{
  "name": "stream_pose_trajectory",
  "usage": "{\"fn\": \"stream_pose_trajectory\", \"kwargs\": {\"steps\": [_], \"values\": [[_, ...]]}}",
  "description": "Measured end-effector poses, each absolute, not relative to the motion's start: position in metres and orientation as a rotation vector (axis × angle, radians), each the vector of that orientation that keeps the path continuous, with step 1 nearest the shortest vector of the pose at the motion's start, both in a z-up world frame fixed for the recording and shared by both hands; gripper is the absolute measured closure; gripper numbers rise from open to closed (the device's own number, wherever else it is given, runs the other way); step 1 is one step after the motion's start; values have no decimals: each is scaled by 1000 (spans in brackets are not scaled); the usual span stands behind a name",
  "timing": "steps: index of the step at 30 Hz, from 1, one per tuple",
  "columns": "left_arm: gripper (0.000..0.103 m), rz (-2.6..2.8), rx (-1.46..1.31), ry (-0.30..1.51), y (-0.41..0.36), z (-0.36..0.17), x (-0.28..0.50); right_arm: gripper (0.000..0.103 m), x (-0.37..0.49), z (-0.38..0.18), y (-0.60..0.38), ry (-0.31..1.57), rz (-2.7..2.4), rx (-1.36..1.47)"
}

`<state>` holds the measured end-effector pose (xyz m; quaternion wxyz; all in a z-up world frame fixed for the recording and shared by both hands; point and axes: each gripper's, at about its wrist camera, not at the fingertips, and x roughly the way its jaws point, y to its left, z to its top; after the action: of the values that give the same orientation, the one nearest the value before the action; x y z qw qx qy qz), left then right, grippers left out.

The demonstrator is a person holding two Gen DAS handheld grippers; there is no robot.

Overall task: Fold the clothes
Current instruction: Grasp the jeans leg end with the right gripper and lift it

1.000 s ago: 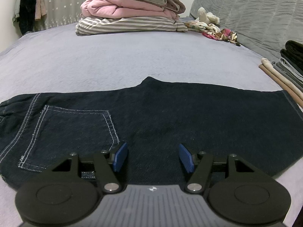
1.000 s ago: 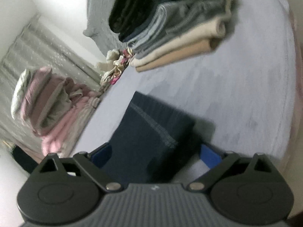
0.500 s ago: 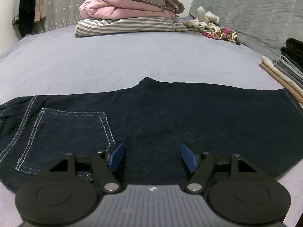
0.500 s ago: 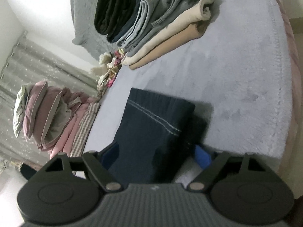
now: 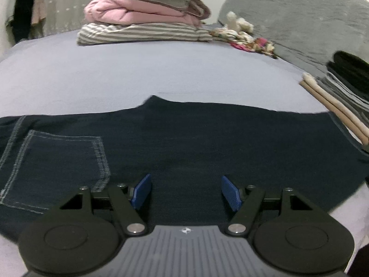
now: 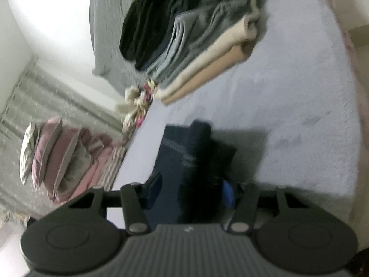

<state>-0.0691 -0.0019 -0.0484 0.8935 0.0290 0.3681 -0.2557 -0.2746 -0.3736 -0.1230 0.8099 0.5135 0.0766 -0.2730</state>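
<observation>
Dark navy jeans point(image 5: 207, 138) lie flat across the pale lilac bed point(image 5: 138, 73), with the stitched back pocket point(image 5: 60, 161) at the left. My left gripper point(image 5: 185, 191) hovers low over the near edge of the jeans, open, with nothing pinched between its blue pads. In the right wrist view the end of the jeans point(image 6: 175, 147) runs between the fingers of my right gripper point(image 6: 191, 191). Its jaws are closing on the cloth, which has bunched into a raised ridge between the pads.
A stack of folded clothes point(image 5: 346, 87) in black, grey and beige sits at the right, also seen in the right wrist view point(image 6: 196, 41). A pink and striped pile point(image 5: 147, 11) stands at the back, with floral cloth point(image 5: 249, 41) and a grey pillow point(image 5: 299, 23) nearby.
The right gripper's jaws have narrowed around the end of the jeans, and the flat cloth there has gathered into a ridge. The left gripper has widened slightly and barely moved.
</observation>
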Motion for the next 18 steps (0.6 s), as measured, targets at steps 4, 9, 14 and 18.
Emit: {"fn": "stream_pose_trajectory", "kwargs": {"steps": [4,9,14,18], "values": [[36,-561,96,758,-15,-49,-75,44,-259,-119,-369,203,-609,983],[36,-570,106,762,-20,-47,-76,66,-258,-117,-368,201,-613,950],[36,-569,87,774,-17,-45,-75,73,-267,-124,-375,179,-606,1019],[36,-567,87,776,-14,-45,-76,68,-274,-128,-379,126,-568,1085]]}}
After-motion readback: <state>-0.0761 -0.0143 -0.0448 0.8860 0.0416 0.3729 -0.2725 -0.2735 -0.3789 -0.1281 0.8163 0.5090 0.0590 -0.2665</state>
